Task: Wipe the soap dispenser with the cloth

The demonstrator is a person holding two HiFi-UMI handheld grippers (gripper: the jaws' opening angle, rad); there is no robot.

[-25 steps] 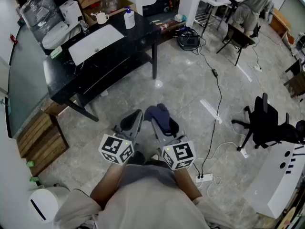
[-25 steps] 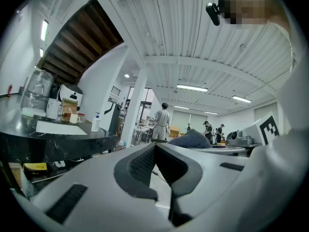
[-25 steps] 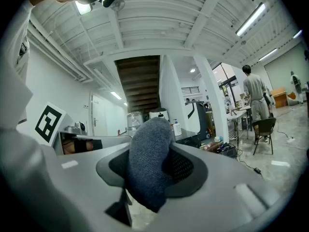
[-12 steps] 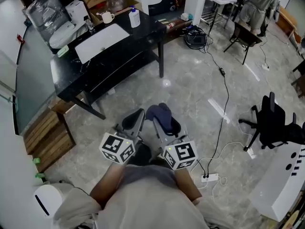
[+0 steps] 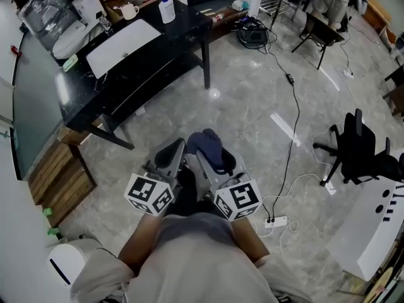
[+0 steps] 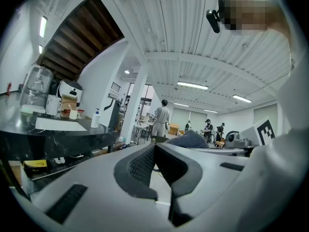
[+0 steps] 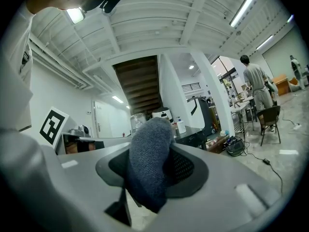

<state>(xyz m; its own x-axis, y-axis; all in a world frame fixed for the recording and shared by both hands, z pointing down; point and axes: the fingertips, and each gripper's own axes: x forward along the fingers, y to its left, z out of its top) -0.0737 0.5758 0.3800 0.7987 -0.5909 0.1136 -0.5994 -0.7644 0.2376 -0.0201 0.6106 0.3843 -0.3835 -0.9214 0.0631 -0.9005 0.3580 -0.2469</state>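
While we stand on the open floor, well apart from the bench point(image 5: 165, 50), our right gripper point(image 7: 153, 152) pinches the blue-grey cloth point(image 5: 206, 145), which bulges up from between its jaws. Our left gripper point(image 6: 154, 154) is pressed together on nothing. The soap dispenser point(image 5: 166, 9) stands upright near the bench's far edge, behind the white basin point(image 5: 120, 40) and near a white mug point(image 5: 128, 10). From our grippers it lies ahead and off to the left in the head view, far out of reach. Both grippers sit side by side close to our body, so neither is truly nearer. The left is on the dispenser's side, but the right carries the cloth. We judge the coming move calls for closing on the bench, then laying the cloth against the bottle's upright side.
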